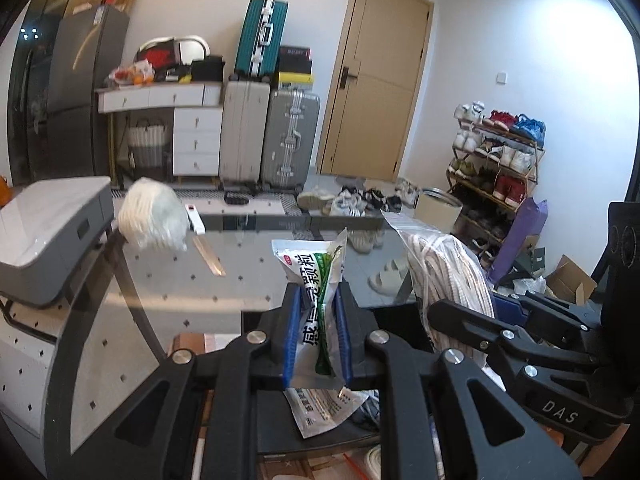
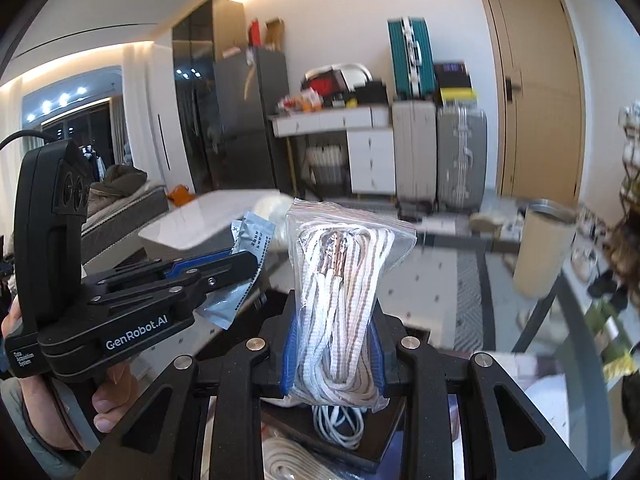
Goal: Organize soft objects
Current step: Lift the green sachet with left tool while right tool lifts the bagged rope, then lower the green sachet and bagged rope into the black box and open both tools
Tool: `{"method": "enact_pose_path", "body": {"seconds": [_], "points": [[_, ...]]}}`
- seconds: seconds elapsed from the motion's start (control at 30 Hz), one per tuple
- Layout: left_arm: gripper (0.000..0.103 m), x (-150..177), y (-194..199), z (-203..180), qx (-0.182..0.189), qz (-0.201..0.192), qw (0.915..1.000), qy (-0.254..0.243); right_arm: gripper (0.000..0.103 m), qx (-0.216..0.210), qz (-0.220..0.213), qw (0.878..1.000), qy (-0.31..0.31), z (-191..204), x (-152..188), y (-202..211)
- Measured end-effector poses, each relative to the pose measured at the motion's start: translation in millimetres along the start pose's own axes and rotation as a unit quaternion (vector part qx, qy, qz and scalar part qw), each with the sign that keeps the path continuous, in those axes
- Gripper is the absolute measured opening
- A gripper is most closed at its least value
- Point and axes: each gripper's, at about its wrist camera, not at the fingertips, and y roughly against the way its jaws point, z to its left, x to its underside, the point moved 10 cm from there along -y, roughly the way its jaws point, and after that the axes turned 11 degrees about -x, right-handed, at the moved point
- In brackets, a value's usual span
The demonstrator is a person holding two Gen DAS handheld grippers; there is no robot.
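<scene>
Both hands are loaded, so what matters is where each load hangs relative to the glass table point(image 1: 248, 280) below and ahead.

The left claw point(image 1: 318, 332) is clamped narrow on a white and green sachet point(image 1: 316, 280). The sachet stands upright between the blue pads, its long axis running up out of the jaws, its torn top above them and its lower end poking out beneath. A second printed packet point(image 1: 324, 412) lies under the claw on a dark surface.

The right claw point(image 2: 336, 344) is closed on a clear zip bag of striped cord point(image 2: 340, 280). This bag also stands on end, top edge up, with the bulk of the coiled cord bulging at and below the pads.

The two claws sit side by side and close: from the left view, the right claw point(image 1: 500, 320) and its bag point(image 1: 444, 272) are just to the right; from the right view, the left claw point(image 2: 224, 268) and its sachet point(image 2: 250, 240) are just to the left. Neither is clearly nearer the table top. Both point forward and somewhat down toward it.

My reading is that both items are carried clear of the table and are not yet set down. A white fluffy ball point(image 1: 154, 220) rests farther off on the glass, to the left, well apart from either claw.
</scene>
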Motion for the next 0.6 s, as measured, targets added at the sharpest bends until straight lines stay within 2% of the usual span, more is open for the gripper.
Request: {"method": "enact_pose_path", "body": {"seconds": [0.3,0.6], "points": [[0.015,29.1,-27.8,-1.8,-0.002,0.071,0.9974,-0.004,0.028,-0.006,0.064,0.997,-0.033,-18.3,28.2,-27.6],[0.015,46.9,-38.5,-6.0,0.001,0.099,0.995,-0.005,0.028,-0.005,0.095,0.994,-0.044,-23.2,45.4,-42.4]]}}
